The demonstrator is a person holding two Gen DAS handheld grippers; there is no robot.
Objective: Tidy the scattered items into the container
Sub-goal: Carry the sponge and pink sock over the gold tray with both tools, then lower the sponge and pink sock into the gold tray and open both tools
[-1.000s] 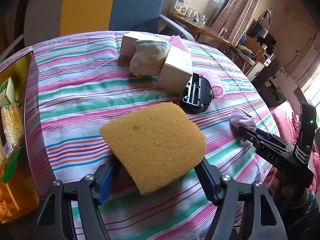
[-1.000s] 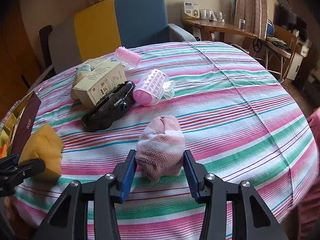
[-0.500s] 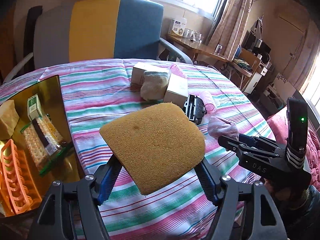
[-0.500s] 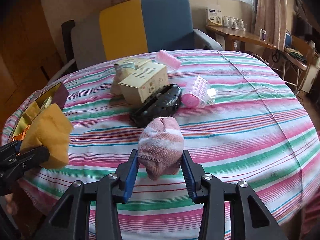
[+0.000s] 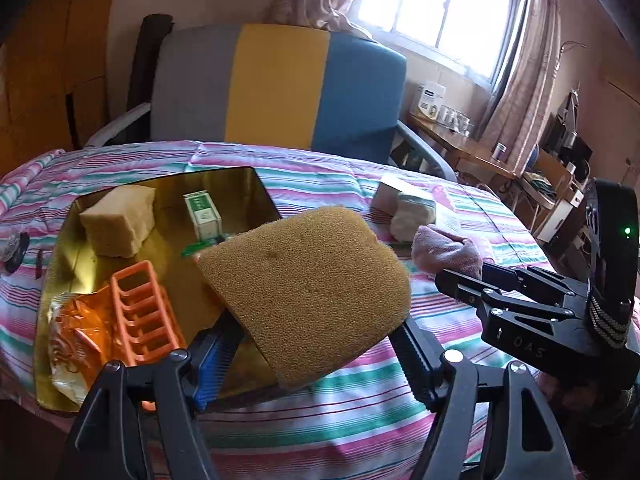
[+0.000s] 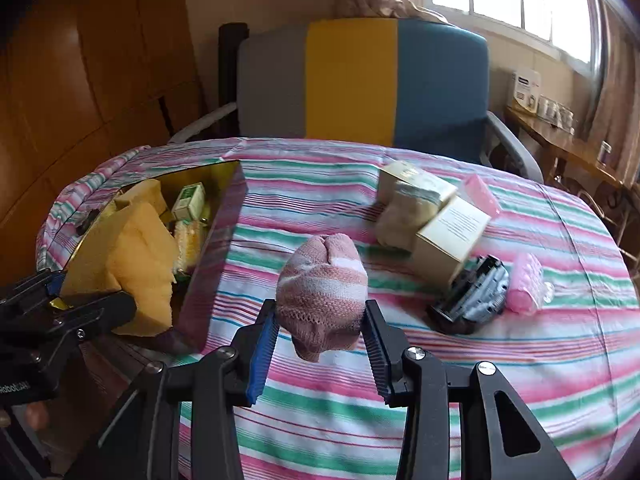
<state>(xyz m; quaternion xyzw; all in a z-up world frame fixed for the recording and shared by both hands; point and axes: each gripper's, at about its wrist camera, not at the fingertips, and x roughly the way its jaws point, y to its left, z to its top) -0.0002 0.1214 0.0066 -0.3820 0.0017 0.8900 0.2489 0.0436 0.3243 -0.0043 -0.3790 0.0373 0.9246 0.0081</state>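
Note:
My left gripper is shut on a yellow sponge and holds it above the near right edge of the gold box; the sponge also shows in the right wrist view. My right gripper is shut on a rolled pink striped sock, held above the striped tablecloth, to the right of the box. The sock also shows in the left wrist view.
The box holds a tan sponge block, a green-white carton, an orange rack and a snack bag. On the cloth lie two cream cartons, a white sock, a black device and pink rollers. An armchair stands behind.
Both grippers have moved left and lifted, each with its item in it. The sponge now hangs over the box's edge, and the sock is nearer the box.

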